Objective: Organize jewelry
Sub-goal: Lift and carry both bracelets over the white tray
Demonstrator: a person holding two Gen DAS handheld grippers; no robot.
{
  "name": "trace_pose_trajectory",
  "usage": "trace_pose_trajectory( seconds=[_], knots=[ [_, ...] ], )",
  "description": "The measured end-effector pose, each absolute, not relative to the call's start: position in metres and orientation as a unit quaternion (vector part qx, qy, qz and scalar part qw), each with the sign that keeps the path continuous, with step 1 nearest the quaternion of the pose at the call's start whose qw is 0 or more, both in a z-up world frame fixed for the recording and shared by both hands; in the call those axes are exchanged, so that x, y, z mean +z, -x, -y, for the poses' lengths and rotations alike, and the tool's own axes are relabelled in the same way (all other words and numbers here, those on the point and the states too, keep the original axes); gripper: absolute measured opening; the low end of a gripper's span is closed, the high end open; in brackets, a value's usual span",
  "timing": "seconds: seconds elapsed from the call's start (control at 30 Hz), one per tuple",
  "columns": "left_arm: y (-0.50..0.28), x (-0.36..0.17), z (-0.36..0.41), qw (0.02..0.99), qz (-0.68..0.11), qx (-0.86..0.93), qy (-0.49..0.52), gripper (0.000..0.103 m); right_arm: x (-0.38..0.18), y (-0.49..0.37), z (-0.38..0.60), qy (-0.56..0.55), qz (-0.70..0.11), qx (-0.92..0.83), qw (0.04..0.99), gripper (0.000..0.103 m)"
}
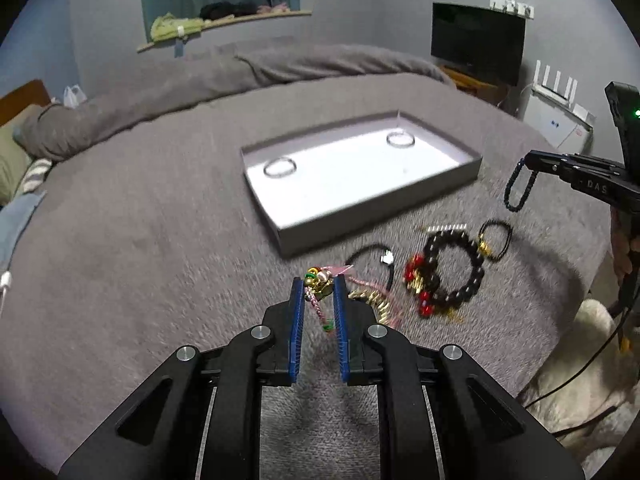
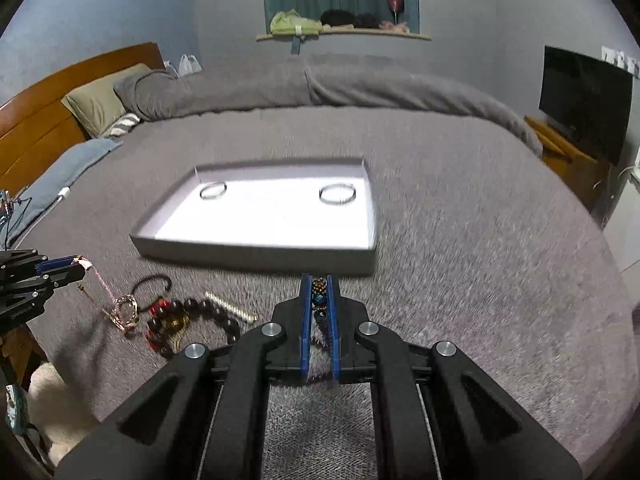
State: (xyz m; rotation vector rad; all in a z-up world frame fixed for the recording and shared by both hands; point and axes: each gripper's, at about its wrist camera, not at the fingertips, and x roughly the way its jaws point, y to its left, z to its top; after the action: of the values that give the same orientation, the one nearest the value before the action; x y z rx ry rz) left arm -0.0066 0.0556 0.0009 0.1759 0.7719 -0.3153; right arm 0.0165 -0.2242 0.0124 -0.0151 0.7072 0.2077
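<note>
Jewelry spread over grey bed cover [image 1: 160, 240], shallow grey tray [image 1: 472, 160] set near its middle, presumably as sorting target. Two clear ring-like bangles [image 1: 280, 168] lying well apart on tray's white floor, one toward each end, likely spaced to stop tangling. Left claw [image 1: 319, 300] clamped on pink braided cord with small charms [image 1: 318, 280], blue pads [image 1: 297, 300] not fully together, cord bunched between them and hanging clear of the cover. Right claw [image 2: 319, 304] closed almost completely on dark beaded bracelet [image 2: 319, 300]; seen from left wrist view dangling as a loop [image 1: 520, 188] from the claw tip. Both pieces held off the bed and short of the tray, probably for carrying across to it. Left behind on the cover, close to tray's near wall: big dark-bead bracelet with red beads [image 1: 448, 276], thin black cord band [image 1: 372, 260], black band with gold clasp [image 1: 496, 240], gold spiked piece [image 1: 372, 300], pale beaded strip [image 2: 230, 308]. Pile overlapped and motion-blurred; which strands belonged to which piece could not be told. Far part of held cord trailing toward a pink coil [image 2: 126, 310] on the cover; whether joined or separate, unclear. Lower part of bracelet hidden between right claw's pads. Person out of frame except a sliver of hand at left view's right edge.
</note>
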Motion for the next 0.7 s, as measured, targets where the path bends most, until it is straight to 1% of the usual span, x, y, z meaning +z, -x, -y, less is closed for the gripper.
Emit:
trace_pose_trajectory(
  seconds=[0.3, 0.7],
  knots=[
    [0.008, 0.041, -0.061, 0.927, -0.332, -0.158, -0.079, 0.015, 0.044, -0.013, 0.232, 0.006, -0.315, 0.096, 0.944, 0.007],
    [-0.014, 0.055, -0.053, 0.928, -0.319, -0.177, -0.078, 0.015, 0.058, -0.029, 0.224, 0.014, -0.298, 0.102, 0.949, 0.007]
  ],
)
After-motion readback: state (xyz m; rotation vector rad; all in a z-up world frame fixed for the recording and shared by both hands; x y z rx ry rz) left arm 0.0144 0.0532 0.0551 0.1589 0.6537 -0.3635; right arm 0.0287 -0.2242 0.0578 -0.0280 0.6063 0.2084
